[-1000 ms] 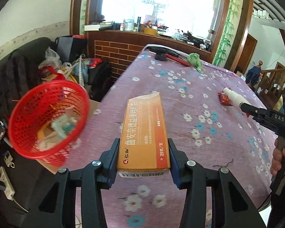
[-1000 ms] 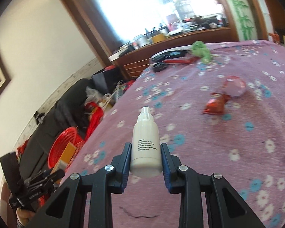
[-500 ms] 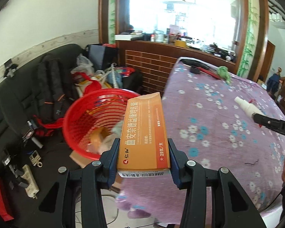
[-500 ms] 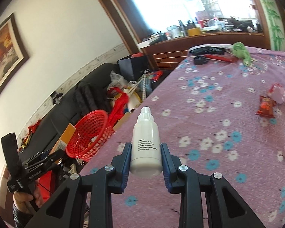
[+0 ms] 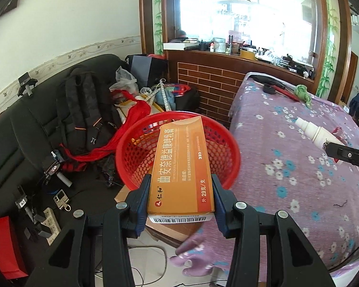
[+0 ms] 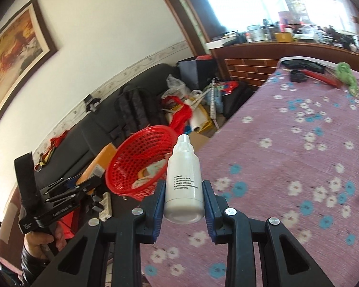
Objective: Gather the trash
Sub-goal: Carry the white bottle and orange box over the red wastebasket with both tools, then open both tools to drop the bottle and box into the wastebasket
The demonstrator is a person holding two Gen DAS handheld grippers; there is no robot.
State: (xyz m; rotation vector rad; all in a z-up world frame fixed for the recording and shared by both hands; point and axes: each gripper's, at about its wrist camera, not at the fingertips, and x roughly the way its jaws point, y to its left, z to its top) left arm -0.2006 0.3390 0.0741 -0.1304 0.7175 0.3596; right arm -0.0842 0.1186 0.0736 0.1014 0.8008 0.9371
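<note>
Both my claws carry trash beside the red plastic mesh basket.

My left claw (image 5: pixel 180 191) is closed partway on a long orange cardboard box with Chinese letters (image 5: pixel 182 165); its blue pads press on the two long sides of the box near the barcode end. In the left view the far end of the box reaches in front of the red plastic mesh basket (image 5: pixel 229 141), which stands on a brown carton beside the table with the purple flowered cloth (image 5: pixel 287 167). My right claw (image 6: pixel 183 199) is closed more narrowly on a small white plastic bottle with a white cap (image 6: pixel 183 179), upright between the pads, above the edge of the cloth. In the right view the basket (image 6: pixel 126 157) is to the left of the bottle, with some paper scraps inside.
</note>
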